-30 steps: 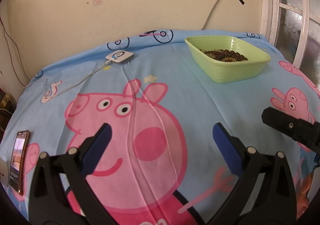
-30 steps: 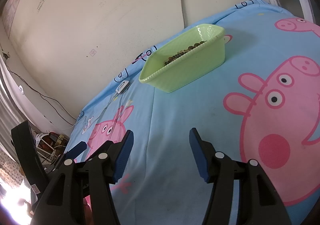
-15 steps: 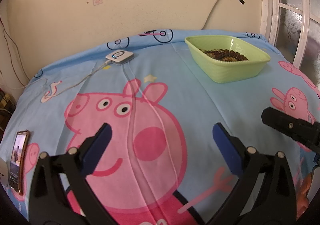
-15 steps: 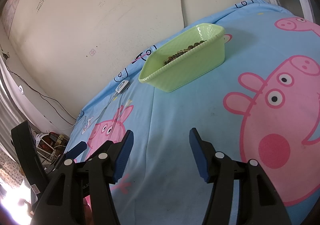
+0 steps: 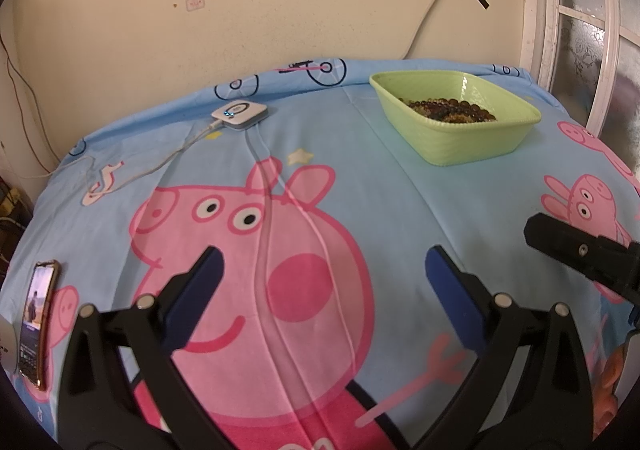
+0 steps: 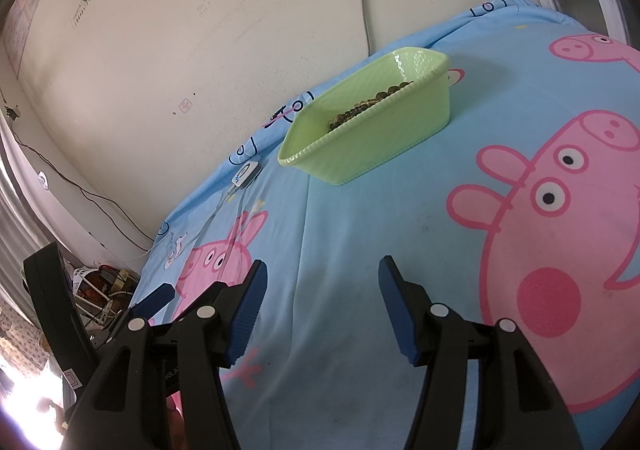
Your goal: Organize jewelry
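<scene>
A light green plastic basket (image 5: 472, 146) stands at the far right of the bed and holds dark and amber bead jewelry (image 5: 452, 109). In the right wrist view the basket (image 6: 372, 138) stands ahead of me with the beads (image 6: 372, 102) just showing over its rim. My left gripper (image 5: 322, 270) is open and empty above the pink pig print, well short of the basket. My right gripper (image 6: 322, 282) is open and empty above the blue sheet. Part of the right gripper (image 5: 580, 250) shows at the right edge of the left wrist view.
A blue cartoon-pig sheet (image 5: 400, 210) covers the bed. A small white device (image 5: 239, 113) with cables lies at the far left near the wall. A phone (image 5: 36, 318) lies at the left edge. A window frame (image 5: 576, 10) stands at the right.
</scene>
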`<state>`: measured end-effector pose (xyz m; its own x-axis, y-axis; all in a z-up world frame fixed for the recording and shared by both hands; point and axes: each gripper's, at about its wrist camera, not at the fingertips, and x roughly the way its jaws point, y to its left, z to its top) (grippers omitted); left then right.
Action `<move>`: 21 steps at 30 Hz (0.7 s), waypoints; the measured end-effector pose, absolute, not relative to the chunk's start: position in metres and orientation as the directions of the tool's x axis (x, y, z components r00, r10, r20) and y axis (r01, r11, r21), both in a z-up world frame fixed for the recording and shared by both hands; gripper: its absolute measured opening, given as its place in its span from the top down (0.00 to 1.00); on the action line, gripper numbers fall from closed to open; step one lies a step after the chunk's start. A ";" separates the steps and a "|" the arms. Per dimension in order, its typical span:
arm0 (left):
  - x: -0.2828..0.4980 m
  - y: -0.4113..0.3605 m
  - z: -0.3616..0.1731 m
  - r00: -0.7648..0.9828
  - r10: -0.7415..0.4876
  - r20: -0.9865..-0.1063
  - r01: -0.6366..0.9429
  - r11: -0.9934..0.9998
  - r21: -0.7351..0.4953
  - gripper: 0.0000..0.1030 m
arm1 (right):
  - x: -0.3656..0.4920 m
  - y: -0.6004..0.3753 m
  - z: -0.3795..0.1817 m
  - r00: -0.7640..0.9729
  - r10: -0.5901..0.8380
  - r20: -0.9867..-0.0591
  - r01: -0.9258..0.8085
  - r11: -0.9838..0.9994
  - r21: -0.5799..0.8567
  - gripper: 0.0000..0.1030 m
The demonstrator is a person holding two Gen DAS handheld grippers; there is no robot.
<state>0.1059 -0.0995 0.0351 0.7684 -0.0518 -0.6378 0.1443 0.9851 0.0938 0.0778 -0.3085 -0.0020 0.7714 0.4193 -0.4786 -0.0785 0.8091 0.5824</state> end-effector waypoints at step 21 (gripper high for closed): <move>0.106 -0.100 0.035 0.769 -0.051 -0.637 0.145 0.985 0.096 0.06 | 0.077 -0.308 -0.002 0.772 0.418 -0.479 -0.077 0.809 0.583 0.67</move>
